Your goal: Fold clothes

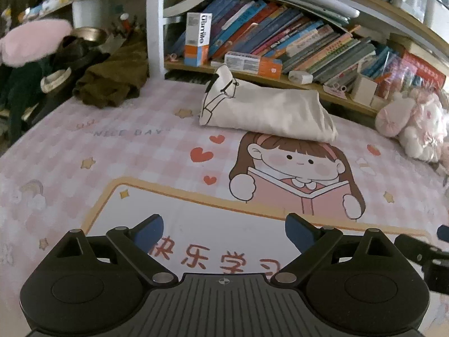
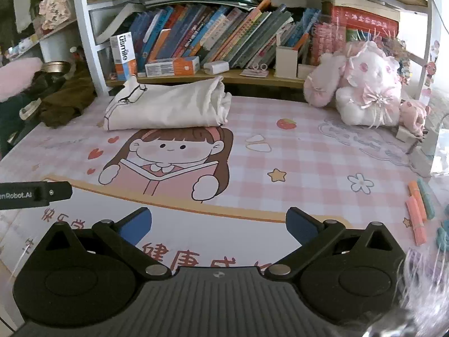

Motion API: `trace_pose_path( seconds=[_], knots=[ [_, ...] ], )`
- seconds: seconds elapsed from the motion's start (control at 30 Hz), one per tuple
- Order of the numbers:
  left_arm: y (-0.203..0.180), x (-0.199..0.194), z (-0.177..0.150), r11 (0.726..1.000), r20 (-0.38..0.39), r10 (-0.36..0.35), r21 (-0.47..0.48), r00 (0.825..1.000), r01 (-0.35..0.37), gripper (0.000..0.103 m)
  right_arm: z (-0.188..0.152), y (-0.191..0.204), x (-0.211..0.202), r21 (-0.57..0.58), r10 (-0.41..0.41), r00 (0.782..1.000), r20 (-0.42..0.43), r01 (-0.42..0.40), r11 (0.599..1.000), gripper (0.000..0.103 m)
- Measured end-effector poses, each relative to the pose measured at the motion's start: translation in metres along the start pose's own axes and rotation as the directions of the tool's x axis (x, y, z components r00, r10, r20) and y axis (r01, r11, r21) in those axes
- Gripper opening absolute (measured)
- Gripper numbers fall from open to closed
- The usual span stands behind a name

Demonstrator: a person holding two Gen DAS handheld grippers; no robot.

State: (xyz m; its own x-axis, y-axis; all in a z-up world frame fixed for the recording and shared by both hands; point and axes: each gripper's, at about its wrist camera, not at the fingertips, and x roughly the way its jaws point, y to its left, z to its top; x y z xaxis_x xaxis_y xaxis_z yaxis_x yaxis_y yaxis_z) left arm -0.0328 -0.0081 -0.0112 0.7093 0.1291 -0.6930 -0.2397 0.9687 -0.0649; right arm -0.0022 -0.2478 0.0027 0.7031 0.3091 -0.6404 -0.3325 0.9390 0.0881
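A cream garment (image 1: 269,112) lies folded into a compact bundle at the far side of the pink checked desk mat (image 1: 126,151), just in front of the bookshelf; black line trim shows at its left end. The right wrist view shows the same cream garment (image 2: 168,106) with its rolled edges facing right. My left gripper (image 1: 224,230) hovers low over the near part of the mat, open, with nothing between its blue pads. My right gripper (image 2: 219,223) is likewise open and empty over the mat (image 2: 308,151), well short of the garment. The left gripper's body (image 2: 36,193) shows at the right view's left edge.
A bookshelf (image 1: 280,39) packed with books and boxes runs along the back. Dark clothes (image 1: 112,81) are piled at the far left. Pink plush toys (image 2: 362,84) sit at the far right. Pastel chalk sticks (image 2: 418,210) lie near the right edge.
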Motion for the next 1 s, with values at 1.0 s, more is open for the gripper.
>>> trace_pose_path(
  seconds=[1.0],
  knots=[
    [0.072,0.014,0.018,0.971,0.069,-0.111,0.219,0.991,0.094,0.103,-0.013,0.095,0.012,0.149,-0.251,0.968,0.027,0.244,0.958,0.103]
  ],
)
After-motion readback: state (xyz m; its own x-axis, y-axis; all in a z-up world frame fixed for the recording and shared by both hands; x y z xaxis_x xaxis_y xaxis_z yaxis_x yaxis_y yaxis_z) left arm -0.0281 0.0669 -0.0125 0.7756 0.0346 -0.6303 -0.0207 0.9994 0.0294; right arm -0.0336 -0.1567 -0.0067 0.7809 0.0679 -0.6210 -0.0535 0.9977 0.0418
